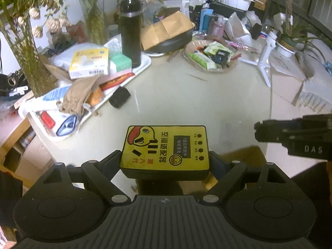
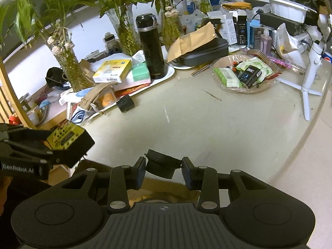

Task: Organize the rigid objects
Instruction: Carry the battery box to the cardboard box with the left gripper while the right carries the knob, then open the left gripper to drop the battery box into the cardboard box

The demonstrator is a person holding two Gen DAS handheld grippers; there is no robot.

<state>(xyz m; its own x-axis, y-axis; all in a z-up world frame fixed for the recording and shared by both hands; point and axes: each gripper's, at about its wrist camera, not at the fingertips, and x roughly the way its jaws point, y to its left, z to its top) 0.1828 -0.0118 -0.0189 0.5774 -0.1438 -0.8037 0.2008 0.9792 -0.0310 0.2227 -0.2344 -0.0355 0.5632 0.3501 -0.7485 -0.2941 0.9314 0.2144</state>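
Note:
My left gripper (image 1: 165, 161) is shut on a black box with a yellow duck label (image 1: 166, 148), held flat above the pale table (image 1: 186, 99). The right wrist view shows this same yellow-labelled box (image 2: 66, 139) at the lower left, in the left gripper (image 2: 60, 155). My right gripper (image 2: 164, 169) is shut on a small round black cap-like object (image 2: 160, 164), held above the table's near edge. Its tip (image 1: 269, 132) pokes in from the right of the left wrist view. A small black block (image 1: 119, 98) (image 2: 125, 103) lies on the table beside the white tray (image 1: 143, 66).
The white tray (image 2: 170, 72) holds a black flask (image 1: 130, 33) (image 2: 152, 47), boxes and a cloth pouch (image 1: 77, 95). A glass bowl of packets (image 1: 209, 57) (image 2: 242, 74), a white tripod (image 1: 265, 54) (image 2: 309, 78), plant vases and clutter line the back.

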